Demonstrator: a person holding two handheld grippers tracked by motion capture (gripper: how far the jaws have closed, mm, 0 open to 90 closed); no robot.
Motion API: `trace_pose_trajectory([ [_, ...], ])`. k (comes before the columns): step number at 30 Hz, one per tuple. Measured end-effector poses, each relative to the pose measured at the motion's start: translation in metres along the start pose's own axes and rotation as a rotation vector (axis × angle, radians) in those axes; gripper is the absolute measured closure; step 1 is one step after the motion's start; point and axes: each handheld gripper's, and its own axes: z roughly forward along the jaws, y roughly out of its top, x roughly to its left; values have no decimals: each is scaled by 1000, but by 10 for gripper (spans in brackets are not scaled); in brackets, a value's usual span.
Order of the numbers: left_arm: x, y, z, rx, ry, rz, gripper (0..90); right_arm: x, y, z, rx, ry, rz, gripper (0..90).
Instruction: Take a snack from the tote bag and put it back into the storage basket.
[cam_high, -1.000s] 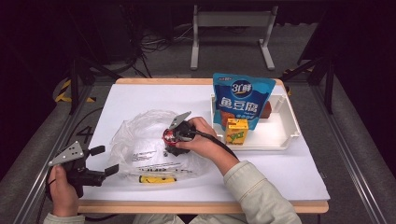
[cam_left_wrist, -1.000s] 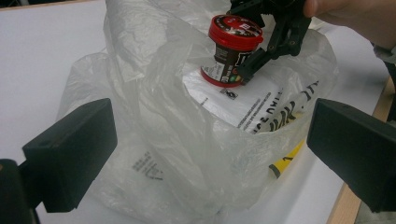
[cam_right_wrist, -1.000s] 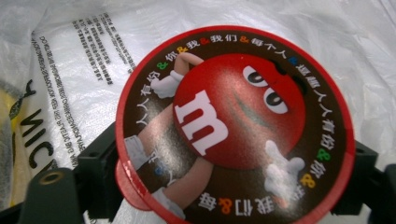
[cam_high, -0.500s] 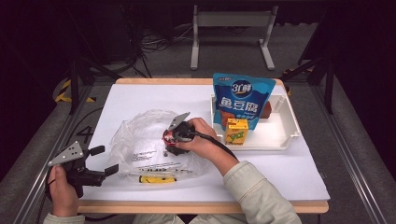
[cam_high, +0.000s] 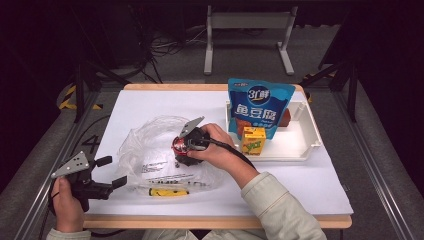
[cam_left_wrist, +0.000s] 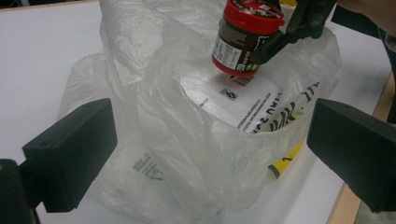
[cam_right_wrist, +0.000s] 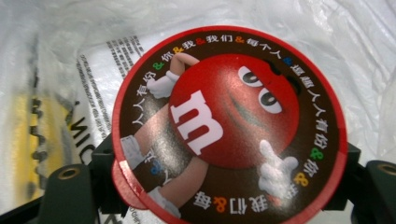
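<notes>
A clear plastic bag (cam_high: 150, 150) with black print lies crumpled on the white table, its mouth toward my left gripper (cam_high: 112, 171). That gripper is open at the table's front left corner, with the bag's (cam_left_wrist: 154, 93) rim loose between its jaws and untouched. My right gripper (cam_high: 182, 150) points down over the middle of the bag and is shut on a small jar (cam_high: 180, 146) with a red lid. The jar (cam_left_wrist: 243, 37) hangs tilted just above the bag's printed inside. Its lid (cam_right_wrist: 229, 126) bears a red candy figure and spans the space between the right jaws.
A white tray (cam_high: 305, 145) at the right holds a blue pouch (cam_high: 260, 105) standing upright, a yellow carton (cam_high: 253, 140) and a brown item (cam_high: 285, 117) behind. A yellow strip (cam_high: 162, 191) lies by the bag's front edge, close to the wooden table edge (cam_high: 215, 221).
</notes>
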Motion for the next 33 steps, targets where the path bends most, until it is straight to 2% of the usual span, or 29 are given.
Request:
trace_pose_trajectory([
  [15,0,0,0,-2,0,1,22,11,17,-26,-26,3,-28,253],
  [23,0,0,0,-1,1,1,22,12,21,-38,-42,6,-35,253],
  [33,0,0,0,1,1,1,22,12,25,-62,-50,2,-40,253],
])
